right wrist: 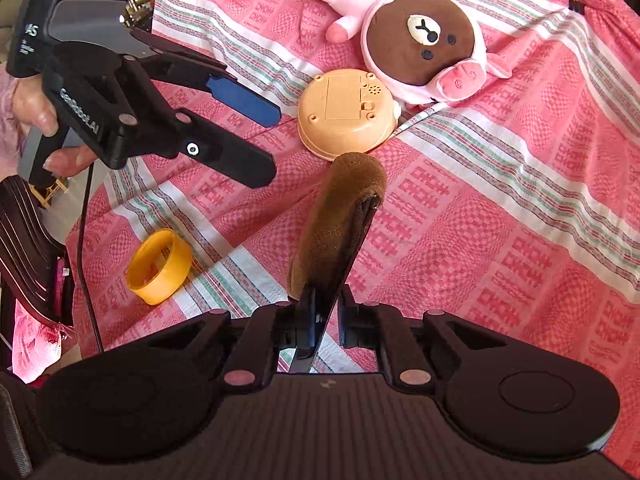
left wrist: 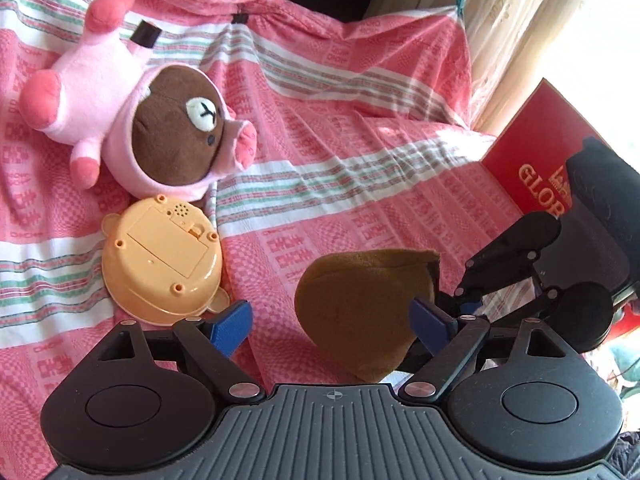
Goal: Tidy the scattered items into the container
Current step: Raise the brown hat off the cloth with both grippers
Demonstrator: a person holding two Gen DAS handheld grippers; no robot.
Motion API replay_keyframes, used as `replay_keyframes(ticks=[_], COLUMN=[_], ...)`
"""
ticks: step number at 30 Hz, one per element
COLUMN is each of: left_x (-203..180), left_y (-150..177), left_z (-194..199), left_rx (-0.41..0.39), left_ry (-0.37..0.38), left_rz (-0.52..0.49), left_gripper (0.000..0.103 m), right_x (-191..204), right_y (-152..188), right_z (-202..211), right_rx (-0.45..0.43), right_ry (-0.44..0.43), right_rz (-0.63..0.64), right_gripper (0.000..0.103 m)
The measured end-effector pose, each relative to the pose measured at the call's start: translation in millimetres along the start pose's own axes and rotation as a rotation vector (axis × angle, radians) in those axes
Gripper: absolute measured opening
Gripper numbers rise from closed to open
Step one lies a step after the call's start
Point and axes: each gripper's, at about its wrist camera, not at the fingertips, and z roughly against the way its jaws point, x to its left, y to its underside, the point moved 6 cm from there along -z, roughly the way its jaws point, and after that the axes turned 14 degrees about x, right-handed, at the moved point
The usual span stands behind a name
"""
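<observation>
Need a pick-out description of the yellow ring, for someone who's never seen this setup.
Start from the pink patterned cloth covering the surface, then find the plush bear in a pink pig suit and the peach round plastic toy lying back-up beside it. The yellow ring lies apart from both, near the cloth's edge. It is the only open hoop, with cloth visible through its middle.

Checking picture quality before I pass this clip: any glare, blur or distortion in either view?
Left wrist view: daylight blows out the curtain at upper right and glares off the red box; fisheye bends the cloth's stripes; plush bear slightly soft. Right wrist view: evenly lit, right gripper body dark in shadow, brown pouch sharp, edges curved.
</observation>
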Motion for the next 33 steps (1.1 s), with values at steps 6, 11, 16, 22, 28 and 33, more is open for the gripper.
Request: replay_keyframes(ticks=[6, 11, 16, 22, 28, 33], left_x=[0.7, -3.0, -7.5, -17.5, -18.8, -24.8], left_y=[-13.3, -40.2, -44.9, -34.9, -4.2, 20.5], left_z=[-32.8, -57.4, -88.3, -74.7, -59.4, -52.5], left_rx=[0.041, 0.05, 0.128, 0.125, 0.167, 0.169], left_ry=[0.049, 0.19, 0.269, 0.273, 0.25, 0.157], left_rz=[-0.058, -0.028, 0.001, -0.023, -0.046, -0.092], left_gripper=[0.093, 0.098, 0.087, 0.074, 0.08, 0.074], right_x=[-11.5, -21.3, -38.0, -51.2, -50.4, -37.8], right_y=[14.5, 18.6, 20.4, 27.1, 27.0, 25.3], right_z=[-4.1, -7.1, -13.7, -16.4, -17.8, -20.8], right_rx=[0.041, 0.043, 0.053, 0.037, 0.014, 0.017], right_ry=[-0.046, -0.079, -0.075, -0.13, -0.202, -0.202], right_rz=[0.03, 0.043, -0.001, -0.122, -0.201, -0.195], right_gripper=[0.012, 0.013, 0.025, 0.027, 0.027, 0.027])
